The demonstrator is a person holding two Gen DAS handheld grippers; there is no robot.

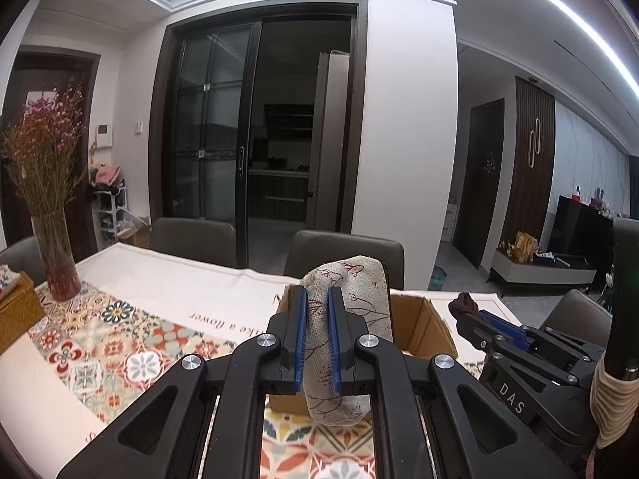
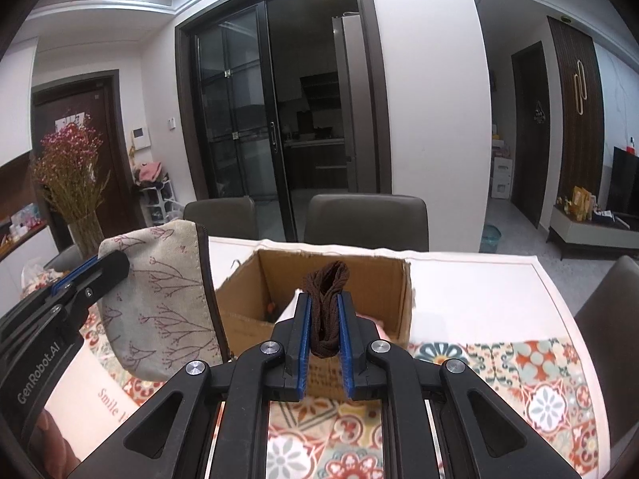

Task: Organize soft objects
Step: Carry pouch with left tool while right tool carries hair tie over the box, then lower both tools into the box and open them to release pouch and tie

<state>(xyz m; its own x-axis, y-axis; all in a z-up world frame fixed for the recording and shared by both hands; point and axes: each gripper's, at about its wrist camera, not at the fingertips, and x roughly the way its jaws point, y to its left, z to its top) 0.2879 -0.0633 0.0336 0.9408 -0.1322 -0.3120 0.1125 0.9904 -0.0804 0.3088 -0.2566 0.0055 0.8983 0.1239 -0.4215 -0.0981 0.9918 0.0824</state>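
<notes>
My left gripper is shut on a beige fabric pouch printed with red twigs; it hangs above the table in front of the open cardboard box. In the right wrist view the same pouch shows at left, pinched by the left gripper. My right gripper is shut on a bundle of dark brown cord, held just before the cardboard box. In the left wrist view the right gripper appears at lower right with the brown cord at its tips.
The table carries a white cloth and a patterned runner. A glass vase of dried flowers and a woven box stand at the left. Dark chairs line the far side. Something pale lies inside the box.
</notes>
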